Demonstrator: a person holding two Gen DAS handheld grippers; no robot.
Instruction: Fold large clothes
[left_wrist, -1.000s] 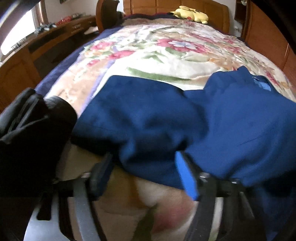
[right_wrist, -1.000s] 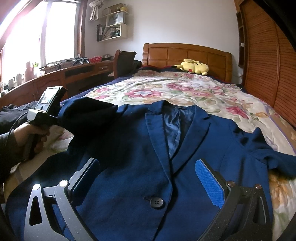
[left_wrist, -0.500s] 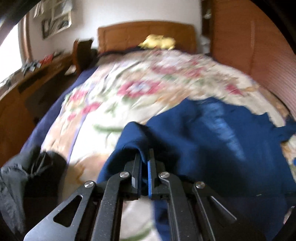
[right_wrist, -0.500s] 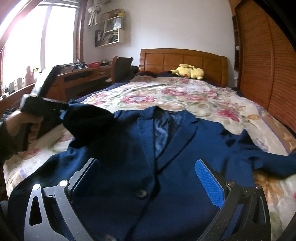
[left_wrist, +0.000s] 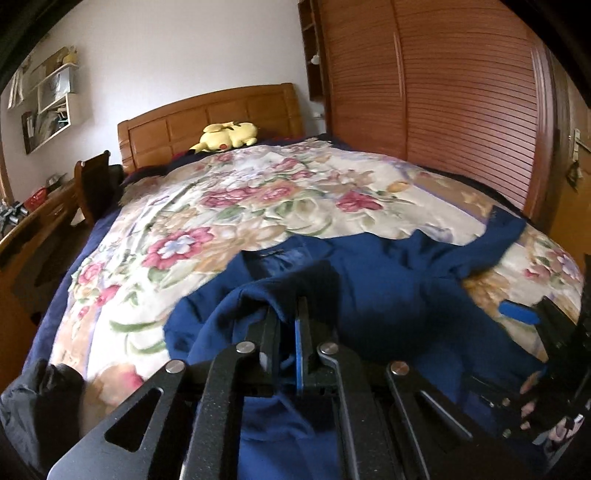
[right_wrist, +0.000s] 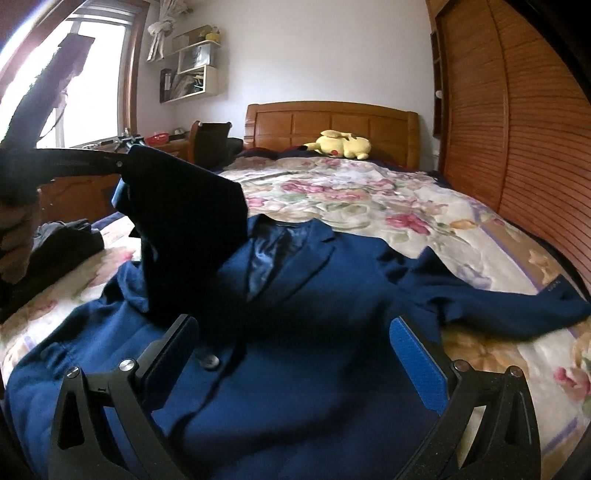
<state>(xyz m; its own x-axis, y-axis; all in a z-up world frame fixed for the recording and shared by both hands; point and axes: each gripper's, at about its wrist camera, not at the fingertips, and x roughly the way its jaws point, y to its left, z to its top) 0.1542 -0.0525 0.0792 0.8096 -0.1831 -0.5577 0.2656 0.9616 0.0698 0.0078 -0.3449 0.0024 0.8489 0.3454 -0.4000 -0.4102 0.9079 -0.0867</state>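
Jacket (right_wrist: 332, 332): it lies front-up on the flowered bedspread (right_wrist: 369, 192), collar toward the headboard, one button closed; its far sleeve (right_wrist: 517, 299) trails off to your right.

Left gripper (left_wrist: 288, 325): your jaws are pressed together on the end of the near sleeve (right_wrist: 184, 221), which hangs lifted above the jacket's chest.

Right gripper (right_wrist: 295, 350): your jaws stand wide apart over the lower front of the jacket, with nothing between the pads.

Risk, slip: only a narrow edge of cloth seems to sit between the left pads; a quick swing across the body could pull it free, and the sleeve would drop in a heap.

Risk, drag: nothing pins the jacket, so pulling the sleeve sideways may slide the whole garment and rumple the lapels (right_wrist: 314, 258).

Risk, twist: the lifted sleeve is already folded on itself; laid down as it is, it would probably leave a thick, crooked crease.

Risk, collision: your right gripper sits below the sleeve's likely path, so the cloth or your left hand (right_wrist: 14, 236) may catch on it.

Dark clothing (right_wrist: 66, 240): it lies near the bed's left edge, apart from the jacket.
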